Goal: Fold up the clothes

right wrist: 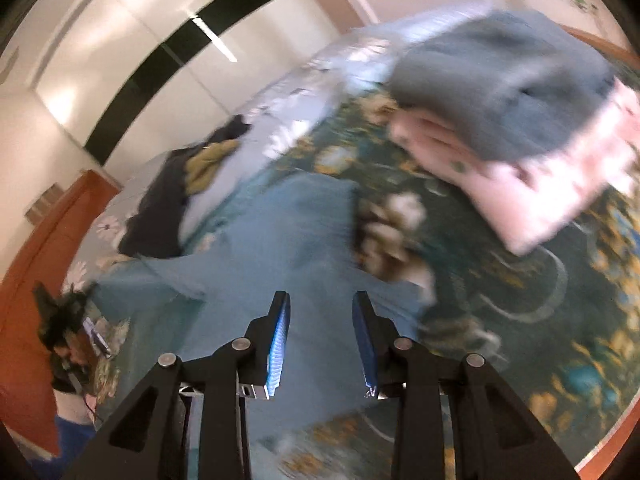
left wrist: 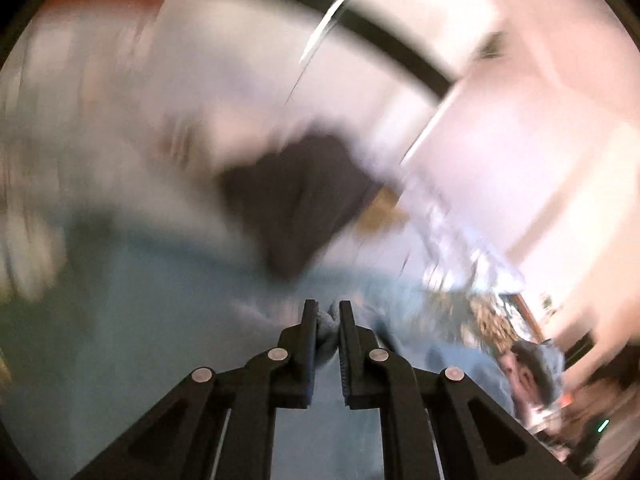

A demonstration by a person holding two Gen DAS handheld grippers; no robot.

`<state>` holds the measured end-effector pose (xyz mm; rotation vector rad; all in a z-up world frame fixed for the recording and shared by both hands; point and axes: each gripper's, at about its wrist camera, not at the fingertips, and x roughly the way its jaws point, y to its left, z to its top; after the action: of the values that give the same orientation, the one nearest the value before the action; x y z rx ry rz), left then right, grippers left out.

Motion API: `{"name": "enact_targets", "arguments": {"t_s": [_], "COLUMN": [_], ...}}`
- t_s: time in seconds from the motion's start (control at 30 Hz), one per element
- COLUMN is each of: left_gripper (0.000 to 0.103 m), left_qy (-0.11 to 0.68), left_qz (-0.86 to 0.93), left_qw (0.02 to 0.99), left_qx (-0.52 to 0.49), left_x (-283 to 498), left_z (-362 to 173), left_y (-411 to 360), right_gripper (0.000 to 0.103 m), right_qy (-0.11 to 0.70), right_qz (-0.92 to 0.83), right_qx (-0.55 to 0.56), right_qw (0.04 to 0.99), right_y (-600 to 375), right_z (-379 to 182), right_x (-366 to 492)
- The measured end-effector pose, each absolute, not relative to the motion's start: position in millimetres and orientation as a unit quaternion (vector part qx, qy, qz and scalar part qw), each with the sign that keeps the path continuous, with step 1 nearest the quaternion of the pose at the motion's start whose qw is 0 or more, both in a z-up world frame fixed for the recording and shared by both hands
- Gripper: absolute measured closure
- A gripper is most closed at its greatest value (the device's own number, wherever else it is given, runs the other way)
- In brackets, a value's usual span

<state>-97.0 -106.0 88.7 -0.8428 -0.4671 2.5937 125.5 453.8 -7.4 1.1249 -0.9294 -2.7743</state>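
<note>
in the left wrist view, which is much blurred, the left gripper [left wrist: 327, 312] has its jaws almost together, and a fold of the teal cloth [left wrist: 326, 334] is pinched between the pads. past it a dark garment [left wrist: 296, 200] lies on the bed. at the lower right of that view a person [left wrist: 528, 372] shows, only partly.

in the right wrist view, going from left to right: a dark garment [right wrist: 160, 216] with an olive piece [right wrist: 210, 166] on it lies at the far left side of the bed [right wrist: 520, 288], which has a flower-pattern cover. the teal cloth [right wrist: 288, 240] is spread in the middle, just under the right gripper [right wrist: 320, 312]. its jaws stand partly apart and nothing is between them. at the upper right a grey-blue folded piece [right wrist: 500, 80] rests on a pink folded piece [right wrist: 552, 196].
</note>
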Motion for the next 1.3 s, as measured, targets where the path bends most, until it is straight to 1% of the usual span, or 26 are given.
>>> {"name": "enact_targets", "arguments": {"t_s": [0.07,0.1,0.17,0.27,0.33,0.4,0.47,0.53,0.6,0.63,0.67,0.7,0.8,0.9,0.97,1.0,1.03,1.07,1.13,1.23,1.3], "left_gripper": [0.09,0.089,0.089,0.089,0.089,0.084,0.073,0.07,0.064,0.055,0.048,0.046,0.046,0.046,0.051,0.058,0.084,0.101,0.1,0.1,0.1], "left_qy": [-0.12,-0.114,-0.12,-0.152,-0.212,-0.255,-0.295,-0.334,-0.372,-0.385,-0.397,-0.41,-0.437,-0.426,-0.423,-0.424,-0.425,-0.426,-0.421,-0.4,-0.372], "left_qz": [0.943,0.946,0.939,0.89,0.854,0.847,0.838,0.829,0.819,0.817,0.814,0.806,0.776,0.789,0.793,0.791,0.789,0.788,0.792,0.833,0.873], "left_qw": [0.185,0.18,0.158,0.095,0.087,0.085,0.082,0.078,0.074,0.065,0.056,0.043,0.022,0.015,0.013,0.015,0.016,0.017,0.018,0.04,0.052], "left_qx": [-0.25,-0.245,-0.28,-0.419,-0.467,-0.46,-0.451,-0.441,-0.43,-0.425,-0.42,-0.424,-0.454,-0.443,-0.438,-0.44,-0.443,-0.445,-0.442,-0.381,-0.31], "left_x": [-70,-59,-44,-37,-21,-6,4,9,13,9,5,1,-9,-10,-11,-16,-20,-25,-35,-43,-41], "left_z": [104,97,61,-31,-68,-74,-75,-74,-72,-70,-68,-70,-89,-89,-88,-89,-90,-91,-88,-45,2], "left_y": [-110,-115,-127,-151,-171,-182,-192,-202,-212,-213,-214,-218,-217,-210,-206,-205,-204,-203,-203,-210,-222], "right_gripper": [0.07,0.07,0.07,0.07,0.07,0.07,0.07,0.07,0.07,0.07,0.07,0.07,0.07,0.07,0.07,0.07,0.07,0.07,0.07,0.07,0.07], "right_qy": [-0.295,-0.294,-0.293,-0.3,-0.298,-0.295,-0.295,-0.296,-0.294,-0.292,-0.292,-0.293,-0.3,-0.302,-0.304,-0.301,-0.299,-0.296,-0.291,-0.287,-0.285], "right_qz": [-0.883,-0.879,-0.868,-0.848,-0.842,-0.843,-0.844,-0.843,-0.843,-0.842,-0.842,-0.842,-0.843,-0.845,-0.844,-0.845,-0.845,-0.846,-0.847,-0.849,-0.85], "right_qx": [0.364,0.375,0.399,0.433,0.445,0.447,0.445,0.445,0.447,0.449,0.45,0.449,0.442,0.437,0.436,0.436,0.436,0.436,0.435,0.434,0.433], "right_qw": [0.024,0.031,0.043,0.054,0.056,0.056,0.055,0.057,0.059,0.059,0.059,0.059,0.061,0.064,0.069,0.074,0.079,0.084,0.091,0.092,0.091], "right_y": [439,432,417,405,401,401,400,398,395,394,393,393,394,396,395,392,390,387,383,384,387], "right_z": [-12,-20,-37,-61,-68,-68,-66,-66,-67,-67,-67,-67,-63,-59,-56,-55,-53,-52,-49,-47,-46], "right_x": [113,109,101,95,93,90,89,88,86,86,85,85,86,82,78,75,72,69,65,62,62]}}
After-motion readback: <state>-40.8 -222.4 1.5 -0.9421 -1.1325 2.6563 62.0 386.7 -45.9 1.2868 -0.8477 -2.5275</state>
